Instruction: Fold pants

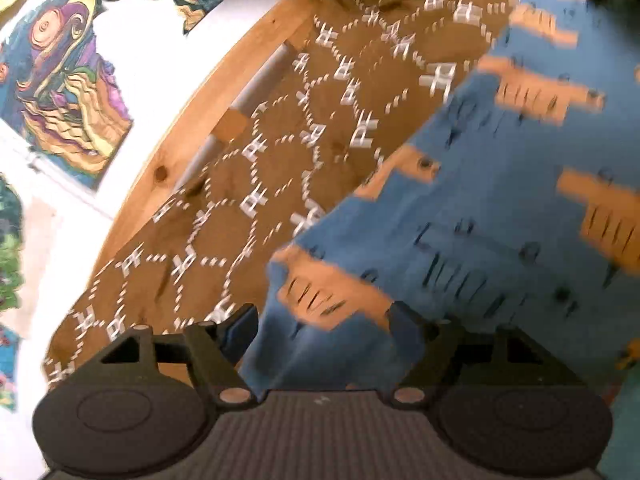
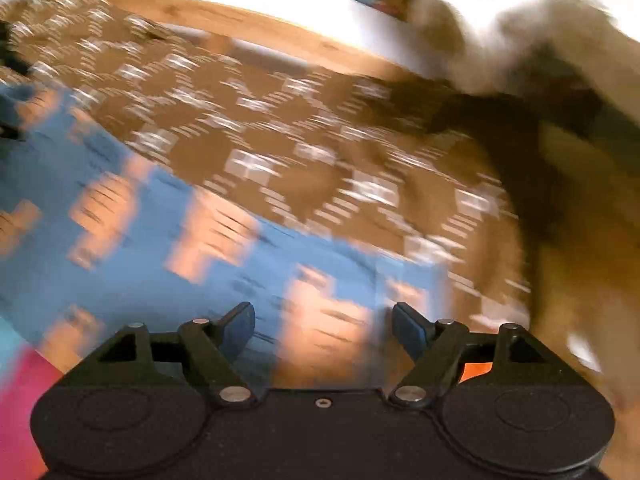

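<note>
On the brown bedspread (image 1: 248, 168), blue pants (image 1: 500, 208), no writing readable

Open right tongs (image 2: 323, 326) hover over blurred blue pants (image 2: 168, 236).

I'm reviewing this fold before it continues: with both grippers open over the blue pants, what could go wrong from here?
1. The blue pants with orange block print lie on a loose brown bedspread with white pattern; the left gripper might pinch both layers.
2. Both views are motion-blurred, so the right gripper may close off the pants' edge.
3. The cloth under the left gripper looks rumpled; folding now could trap creases.
</note>
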A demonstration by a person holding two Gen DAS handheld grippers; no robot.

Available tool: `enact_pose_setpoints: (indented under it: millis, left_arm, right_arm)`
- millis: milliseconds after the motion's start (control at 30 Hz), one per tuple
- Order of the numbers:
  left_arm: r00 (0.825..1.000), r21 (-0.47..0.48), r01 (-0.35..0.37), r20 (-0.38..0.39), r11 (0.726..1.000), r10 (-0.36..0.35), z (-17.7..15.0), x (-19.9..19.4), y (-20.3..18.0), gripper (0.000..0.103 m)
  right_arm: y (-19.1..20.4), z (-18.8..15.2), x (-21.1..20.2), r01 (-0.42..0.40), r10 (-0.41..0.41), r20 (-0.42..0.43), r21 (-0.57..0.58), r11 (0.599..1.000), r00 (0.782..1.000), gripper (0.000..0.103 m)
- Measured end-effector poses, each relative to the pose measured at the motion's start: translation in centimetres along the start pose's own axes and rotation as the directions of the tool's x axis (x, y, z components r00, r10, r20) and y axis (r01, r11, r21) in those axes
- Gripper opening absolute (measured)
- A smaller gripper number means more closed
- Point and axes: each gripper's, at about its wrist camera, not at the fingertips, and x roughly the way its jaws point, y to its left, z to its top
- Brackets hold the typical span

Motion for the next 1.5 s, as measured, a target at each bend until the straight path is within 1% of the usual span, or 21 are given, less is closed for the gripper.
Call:
enact_pose_setpoints:
  millis: [67, 100, 133, 200, 267, 367, 500, 533, 567, 633, 700, 800, 933, 1067, 1133, 1200, 1267, 1367, 1433, 1467, 1500]
  left_arm:
    - [1.0, -0.056, -0.007, -0.012, 0.998, 0.007, 0.5, -0.3, 0.6, 0.078]
    - [1.0, -0.098, 0.003, -0.006, 0.995, -0.004, 1.1, -0.6, 1.1, 0.08]
    - [1.0, -0.136, 0.019, 0.012, 0.991, -0.017, 2.0, -1.0, 1.5, 0.082]
    - [0.996, -0.186, 0.069, 0.071, 0.98, -0.057, 4.5, -1.7, 1.9, 0.086]
    - [0.984, -0.202, 0.141, 0.14, 0.969, -0.114, 7.2, -2.5, 1.6, 0.089]
    - [0.948, -0.184, 0.263, 0.231, 0.947, -0.219, 12.3, -2.6, -0.2, 0.091]
    - [0.887, -0.097, 0.405, 0.285, 0.909, -0.364, 18.3, -2.0, -4.6, 0.092]
    - [0.881, -0.063, 0.409, 0.288, 0.91, -0.376, 19.3, -2.1, -6.2, 0.092]
    - [0.882, -0.021, 0.396, 0.285, 0.918, -0.375, 20.2, -1.8, -7.6, 0.092]
    - [0.902, 0.056, 0.343, 0.259, 0.938, -0.345, 21.1, -0.7, -10.4, 0.092]
    - [0.921, 0.093, 0.316, 0.208, 0.944, -0.329, 21.1, 0.5, -12.2, 0.092]
    - [0.914, 0.077, 0.322, 0.234, 0.944, -0.331, 20.2, 0.9, -12.6, 0.094]
    - [0.909, -0.012, 0.372, 0.207, 0.928, -0.362, 20.6, 1.2, -11.9, 0.095]
    - [0.908, -0.037, 0.37, 0.222, 0.928, -0.354, 20.8, 0.6, -11.1, 0.095]
    - [0.903, -0.065, 0.386, 0.228, 0.92, -0.363, 21.0, 0.5, -10.3, 0.095]
    - [0.891, -0.125, 0.427, 0.224, 0.896, -0.394, 21.2, 0.4, -9.4, 0.095]
    - [0.87, -0.199, 0.483, 0.216, 0.853, -0.443, 21.5, 0.4, -8.4, 0.095]
    - [0.823, -0.301, 0.568, 0.209, 0.766, -0.528, 21.6, 0.8, -7.4, 0.095]
    - [0.79, -0.347, 0.611, 0.213, 0.712, -0.574, 21.6, 1.0, -7.2, 0.095]
    - [0.783, -0.354, 0.619, 0.213, 0.701, -0.584, 21.6, 1.2, -7.2, 0.095]
    - [0.786, -0.352, 0.615, 0.205, 0.705, -0.583, 21.7, 1.3, -7.5, 0.095]
  right_arm:
    - [-2.2, -0.7, -1.4, -0.002, 0.001, 0.018, 0.076, 0.997, 1.0, 0.084]
    - [-3.4, -1.0, -2.2, -0.003, -0.001, 0.028, 0.128, 0.992, 1.0, 0.093]
    - [-4.5, -1.4, -2.9, -0.002, -0.004, 0.033, 0.174, 0.985, 0.999, 0.096]
    - [-6.4, -2.4, -4.0, -0.042, 0.032, 0.04, 0.29, 0.956, 0.999, 0.096]
    - [-8.1, -3.7, -4.3, -0.141, 0.131, 0.053, 0.413, 0.9, 0.99, 0.091]
    - [-10.0, -4.6, -4.1, -0.246, 0.233, 0.092, 0.518, 0.819, 0.968, 0.088]
    - [-11.0, -4.5, -4.1, -0.311, 0.294, 0.117, 0.515, 0.799, 0.949, 0.088]
    - [-11.2, -4.7, -4.1, -0.326, 0.315, 0.111, 0.514, 0.794, 0.943, 0.088]
    - [-11.3, -4.8, -4.2, -0.343, 0.339, 0.106, 0.512, 0.787, 0.935, 0.088]
    - [-11.7, -5.0, -4.7, -0.383, 0.389, 0.102, 0.512, 0.769, 0.916, 0.087]
    - [-12.4, -5.4, -5.1, -0.419, 0.428, 0.117, 0.539, 0.731, 0.896, 0.087]
    - [-13.0, -5.9, -4.7, -0.462, 0.495, 0.122, 0.597, 0.656, 0.86, 0.08]
    - [-13.4, -5.8, -4.8, -0.452, 0.505, 0.094, 0.605, 0.656, 0.858, 0.07]
    - [-13.8, -5.9, -5.0, -0.508, 0.556, 0.143, 0.633, 0.584, 0.819, 0.067]
    - [-13.9, -6.1, -4.7, -0.51, 0.574, 0.132, 0.645, 0.569, 0.808, 0.066]
    - [-13.6, -6.4, -4.3, -0.47, 0.557, 0.082, 0.645, 0.602, 0.826, 0.059]
    - [-13.4, -6.4, -4.2, -0.448, 0.543, 0.057, 0.642, 0.622, 0.838, 0.057]
    - [-13.6, -6.8, -4.0, -0.438, 0.527, 0.091, 0.684, 0.583, 0.845, 0.061]
    - [-13.6, -7.1, -3.9, -0.419, 0.499, 0.116, 0.719, 0.554, 0.859, 0.061]
    - [-13.5, -7.3, -3.9, -0.412, 0.487, 0.125, 0.73, 0.545, 0.864, 0.061]
    - [-13.4, -7.4, -4.0, -0.405, 0.472, 0.137, 0.745, 0.531, 0.871, 0.06]
